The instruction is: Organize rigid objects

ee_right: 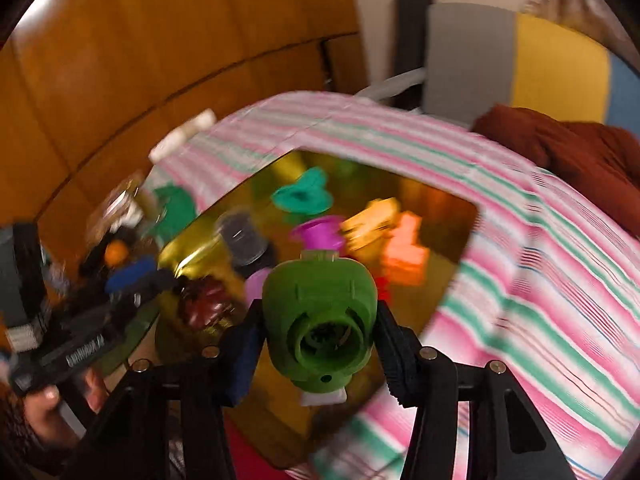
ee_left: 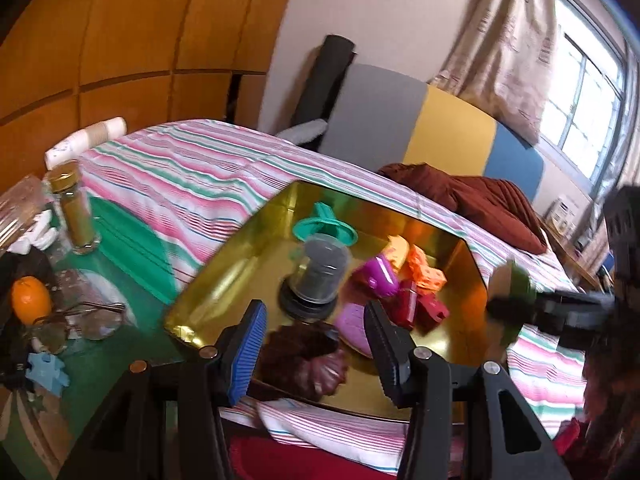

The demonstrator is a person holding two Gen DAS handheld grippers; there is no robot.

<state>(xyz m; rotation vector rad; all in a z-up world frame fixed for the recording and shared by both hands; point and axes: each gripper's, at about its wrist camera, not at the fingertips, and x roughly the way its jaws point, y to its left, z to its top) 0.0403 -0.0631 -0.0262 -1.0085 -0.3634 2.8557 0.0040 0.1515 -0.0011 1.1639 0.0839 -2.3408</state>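
Gold tray (ee_left: 224,280) on striped bed already holds many plastic pieces. Right gripper (ee_right: 320,332) clamps green plastic piece (ee_right: 320,320), carried above tray, not yet placed. Left gripper (ee_left: 316,348) jaws apart, empty, over tray's near edge.

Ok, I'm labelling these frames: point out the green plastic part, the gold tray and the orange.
green plastic part (ee_right: 320,312): right wrist view, its rounded body.
gold tray (ee_left: 224,280): left wrist view, bare floor.
orange (ee_left: 30,298): left wrist view, its peel.
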